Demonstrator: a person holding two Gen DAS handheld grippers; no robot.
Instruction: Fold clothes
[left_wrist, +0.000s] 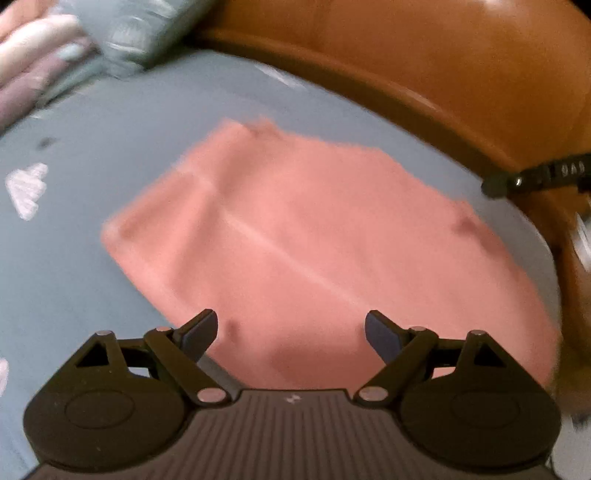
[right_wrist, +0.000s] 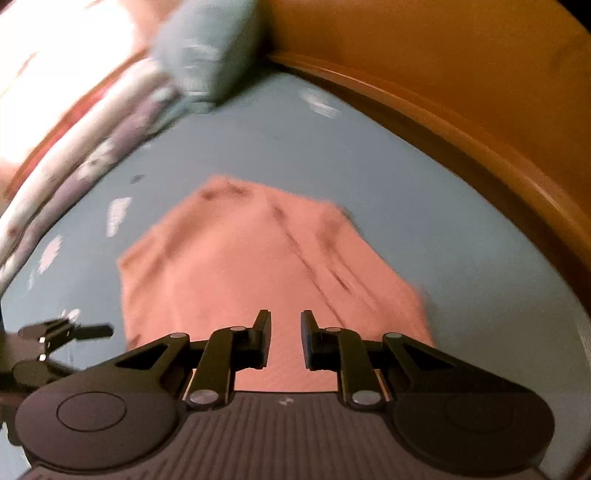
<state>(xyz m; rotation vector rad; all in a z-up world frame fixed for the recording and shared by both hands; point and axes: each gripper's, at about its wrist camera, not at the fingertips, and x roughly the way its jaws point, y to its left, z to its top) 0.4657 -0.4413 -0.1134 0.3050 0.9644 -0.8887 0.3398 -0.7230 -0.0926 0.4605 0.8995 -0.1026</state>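
Just ahead of the left hand-held gripper (left_wrist: 291, 334), fingers spread wide and empty, the pink garment (left_wrist: 314, 251) lies flat on the bed (left_wrist: 110, 147). The right hand-held gripper (right_wrist: 285, 338) hovers narrowly parted, holding nothing. Likely between folds; next, pinch an edge.

My left hand-held gripper (left_wrist: 291, 334) has its jaws spread wide, with nothing between the fingers (left_wrist: 199, 334). My right hand-held gripper (right_wrist: 285, 338) has its jaws drawn near each other with a narrow gap left, and nothing is pinched there. In the right wrist view, the left one (right_wrist: 66, 332) shows at the left edge.
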